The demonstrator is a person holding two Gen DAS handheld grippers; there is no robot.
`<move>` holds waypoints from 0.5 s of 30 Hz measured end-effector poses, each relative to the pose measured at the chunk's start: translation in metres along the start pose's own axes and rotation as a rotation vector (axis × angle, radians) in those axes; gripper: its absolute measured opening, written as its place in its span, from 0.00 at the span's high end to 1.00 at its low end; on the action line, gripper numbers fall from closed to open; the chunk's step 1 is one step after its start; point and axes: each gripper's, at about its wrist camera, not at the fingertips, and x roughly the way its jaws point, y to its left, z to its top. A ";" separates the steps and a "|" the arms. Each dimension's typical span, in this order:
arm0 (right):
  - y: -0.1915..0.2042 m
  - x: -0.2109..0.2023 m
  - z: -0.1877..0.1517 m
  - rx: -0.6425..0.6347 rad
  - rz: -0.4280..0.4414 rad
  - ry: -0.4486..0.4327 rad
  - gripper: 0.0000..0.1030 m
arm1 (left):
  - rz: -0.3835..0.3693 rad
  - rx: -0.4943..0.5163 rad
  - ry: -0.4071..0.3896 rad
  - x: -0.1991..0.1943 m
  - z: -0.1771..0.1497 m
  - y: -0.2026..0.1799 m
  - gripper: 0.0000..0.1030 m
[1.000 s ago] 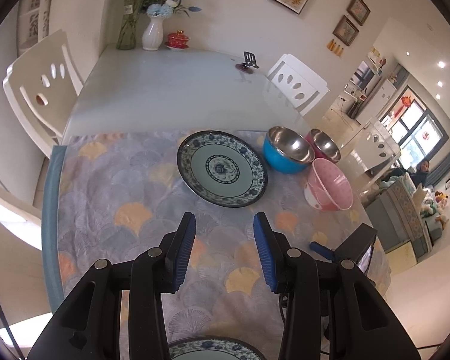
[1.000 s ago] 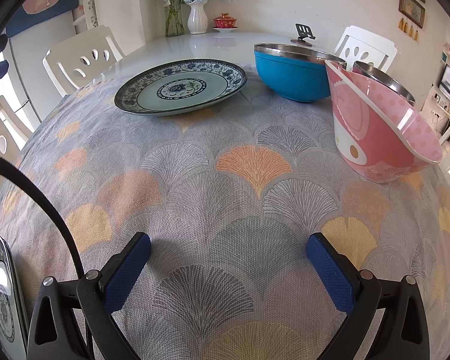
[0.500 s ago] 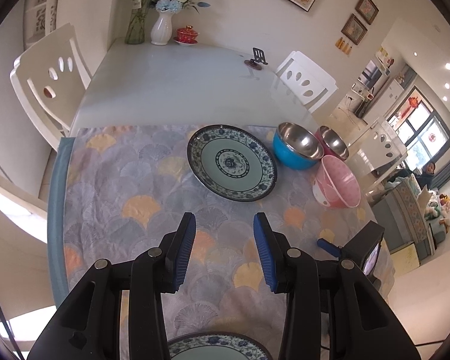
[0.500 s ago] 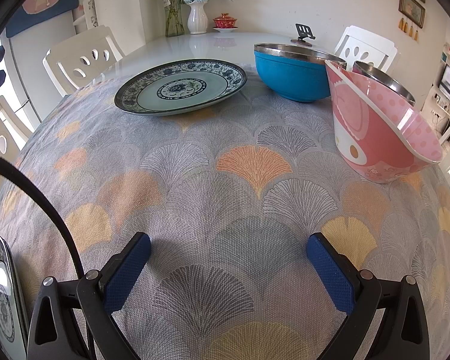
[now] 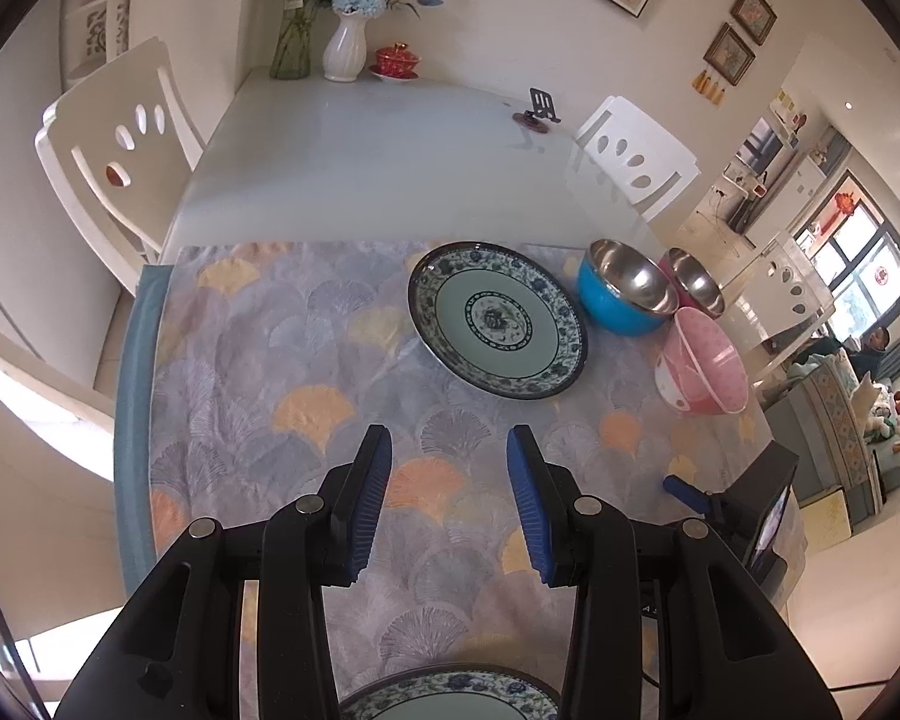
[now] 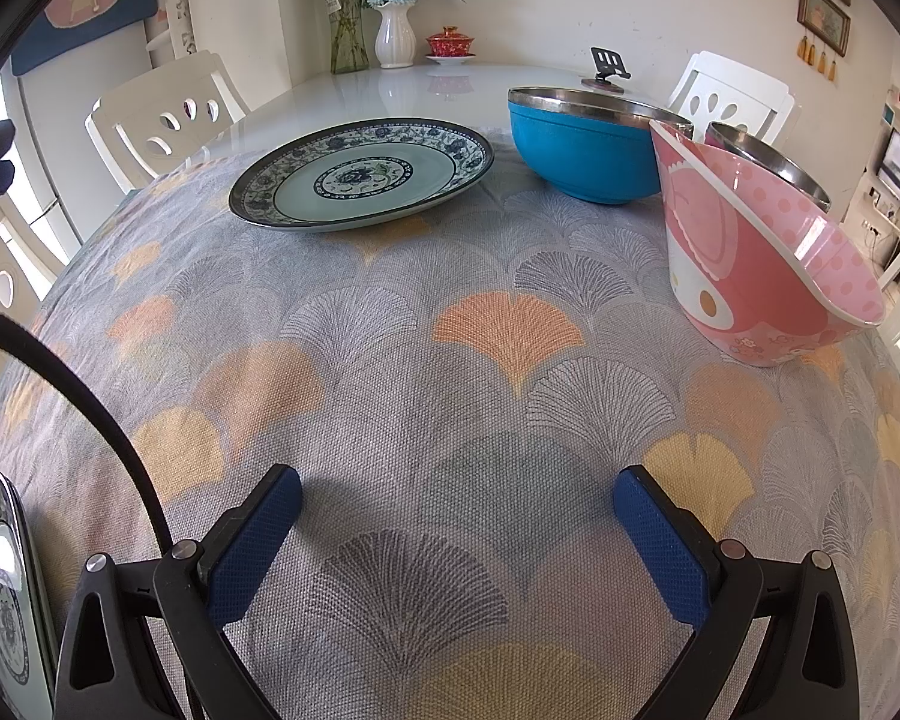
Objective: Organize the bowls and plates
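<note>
The left gripper (image 5: 449, 495) is being held narrowly parted and empty above the fan-patterned cloth on the desk (image 5: 354, 180); the right gripper (image 6: 457, 531) is being held wide, also empty. The blue-and-white patterned porcelain plate (image 5: 497, 320) is lying ahead, beside the blue steel-lined bowl (image 5: 624, 288); its near rim is best being approached low.

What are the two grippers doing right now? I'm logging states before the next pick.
Left gripper: open, holding nothing.
Right gripper: open wide, holding nothing.
</note>
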 end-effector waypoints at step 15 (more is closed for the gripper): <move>0.000 0.000 0.000 0.000 0.000 -0.001 0.00 | -0.047 0.006 0.030 0.019 -0.004 -0.012 0.64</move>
